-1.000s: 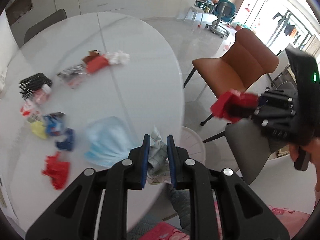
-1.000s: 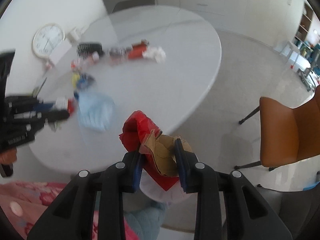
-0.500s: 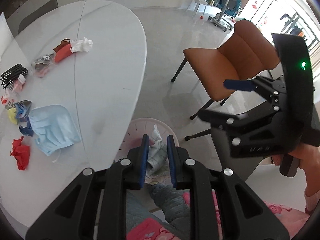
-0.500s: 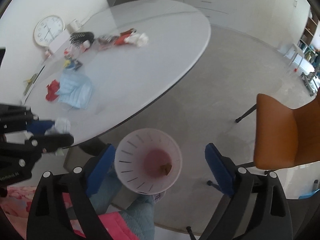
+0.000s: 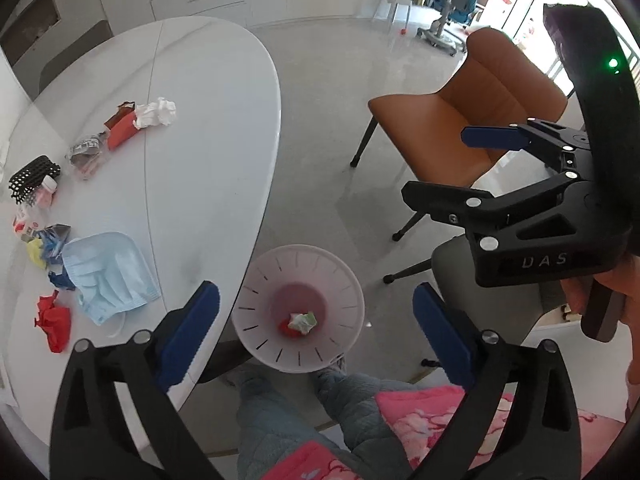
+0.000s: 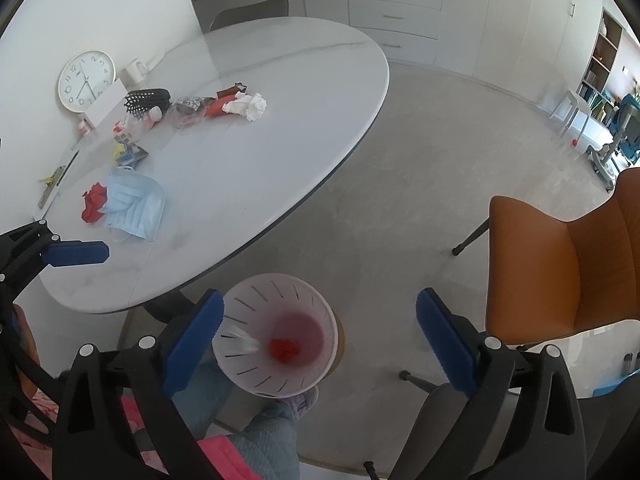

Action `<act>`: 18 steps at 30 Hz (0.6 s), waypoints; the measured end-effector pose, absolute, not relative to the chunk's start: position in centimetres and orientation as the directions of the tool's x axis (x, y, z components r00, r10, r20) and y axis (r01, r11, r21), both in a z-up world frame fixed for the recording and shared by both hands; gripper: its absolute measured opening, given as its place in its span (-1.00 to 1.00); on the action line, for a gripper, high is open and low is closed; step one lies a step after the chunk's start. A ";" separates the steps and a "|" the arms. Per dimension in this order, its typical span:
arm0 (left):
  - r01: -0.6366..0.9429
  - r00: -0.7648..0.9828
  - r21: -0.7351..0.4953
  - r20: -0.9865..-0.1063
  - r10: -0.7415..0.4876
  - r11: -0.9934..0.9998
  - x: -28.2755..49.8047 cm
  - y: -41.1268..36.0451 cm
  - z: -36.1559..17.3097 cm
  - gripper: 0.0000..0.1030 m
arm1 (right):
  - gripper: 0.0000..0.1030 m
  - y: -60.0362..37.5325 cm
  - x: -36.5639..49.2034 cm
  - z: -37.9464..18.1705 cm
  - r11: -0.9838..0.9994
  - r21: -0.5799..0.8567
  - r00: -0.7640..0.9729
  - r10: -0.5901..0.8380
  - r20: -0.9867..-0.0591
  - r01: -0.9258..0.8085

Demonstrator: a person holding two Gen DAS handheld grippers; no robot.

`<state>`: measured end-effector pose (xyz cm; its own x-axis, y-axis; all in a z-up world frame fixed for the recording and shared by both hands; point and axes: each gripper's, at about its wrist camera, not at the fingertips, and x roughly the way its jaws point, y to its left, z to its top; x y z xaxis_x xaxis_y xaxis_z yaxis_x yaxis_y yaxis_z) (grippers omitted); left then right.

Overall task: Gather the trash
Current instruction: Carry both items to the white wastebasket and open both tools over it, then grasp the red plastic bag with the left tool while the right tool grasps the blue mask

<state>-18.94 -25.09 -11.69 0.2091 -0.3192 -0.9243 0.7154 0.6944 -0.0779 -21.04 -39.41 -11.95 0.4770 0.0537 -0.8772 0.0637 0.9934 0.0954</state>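
Note:
A white slotted trash bin stands on the floor by the table's edge, with a red wrapper and a pale crumpled wad in its bottom. My left gripper is open and empty above it. My right gripper is open and empty above the same bin; a pale scrap blurs at its rim. On the white oval table lie a blue face mask, a red crumpled wrapper, a white tissue and several small wrappers.
An orange chair stands right of the bin and a grey chair nearer. A black hairbrush, a wall clock and a mug sit at the table's far side. My legs are below the bin.
Both grippers moved from the table to over the bin. The right opened and dropped its red wrapper in; then the left opened and dropped its pale wad in.

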 end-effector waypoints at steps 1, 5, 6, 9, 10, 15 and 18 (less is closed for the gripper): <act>0.714 0.212 -0.075 -0.925 -0.316 0.697 -18.9 -25.1 -11.6 0.81 | 0.87 -39.4 -21.1 -11.9 0.993 0.095 0.477 0.053 -0.877 0.064; 0.701 0.214 -0.080 -0.924 -0.315 0.709 -18.7 -24.7 -11.2 0.81 | 0.87 -39.2 -20.9 -11.8 0.993 0.099 0.478 0.060 -0.876 0.057; 0.698 0.217 -0.081 -0.923 -0.318 0.712 -18.6 -24.5 -11.1 0.81 | 0.87 -38.9 -20.7 -11.8 0.994 0.097 0.477 0.060 -0.877 0.054; 0.683 0.232 -0.077 -0.920 -0.316 0.726 -18.2 -23.8 -10.6 0.82 | 0.87 -38.4 -20.2 -11.7 0.995 0.093 0.475 0.062 -0.878 0.041; 0.677 0.234 -0.078 -0.920 -0.315 0.732 -18.0 -23.5 -10.6 0.82 | 0.87 -38.2 -20.0 -11.6 0.995 0.091 0.475 0.063 -0.878 0.037; 0.637 0.254 -0.080 -0.917 -0.307 0.766 -16.3 -21.2 -10.1 0.82 | 0.87 -36.1 -18.6 -11.1 0.996 0.093 0.478 0.080 -0.875 0.003; 0.606 0.276 -0.066 -0.917 -0.288 0.793 -15.2 -18.9 -9.8 0.82 | 0.87 -34.1 -17.3 -11.1 0.995 0.098 0.474 0.098 -0.875 -0.024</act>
